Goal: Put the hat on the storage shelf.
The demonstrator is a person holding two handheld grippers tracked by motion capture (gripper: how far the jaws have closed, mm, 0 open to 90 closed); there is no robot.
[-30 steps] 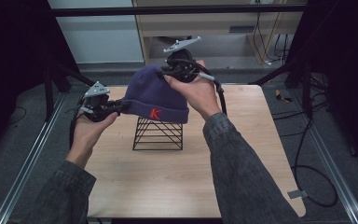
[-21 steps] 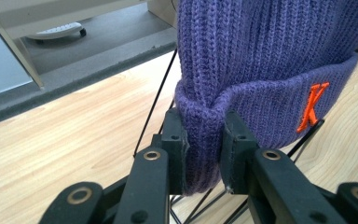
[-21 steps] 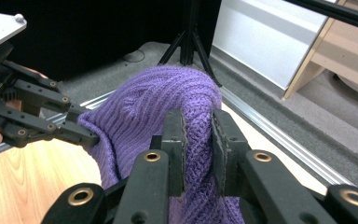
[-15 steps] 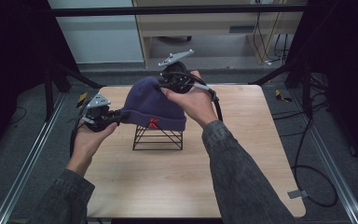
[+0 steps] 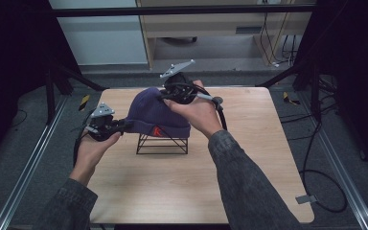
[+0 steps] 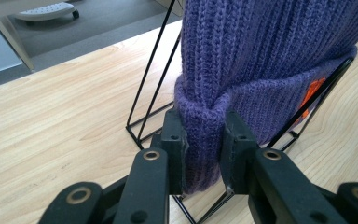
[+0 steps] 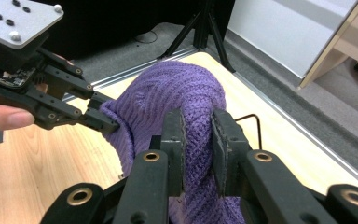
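Purple ribbed wool is filling both gripper views: a knitted beanie [image 5: 157, 115] is sitting over a thin black wire stand [image 5: 163, 143] on the pale wooden table [image 5: 249, 158]. At the left, the left gripper [image 6: 204, 149] is pinching the folded cuff of the beanie between its black jaws, narrow around the thick knit; an orange mark is showing on the cuff. In the middle, the stand is making open triangle shapes under the soft dome. At the right, the right gripper [image 7: 198, 140] is clamping a bunch of the crown, jaws narrow on the wool.
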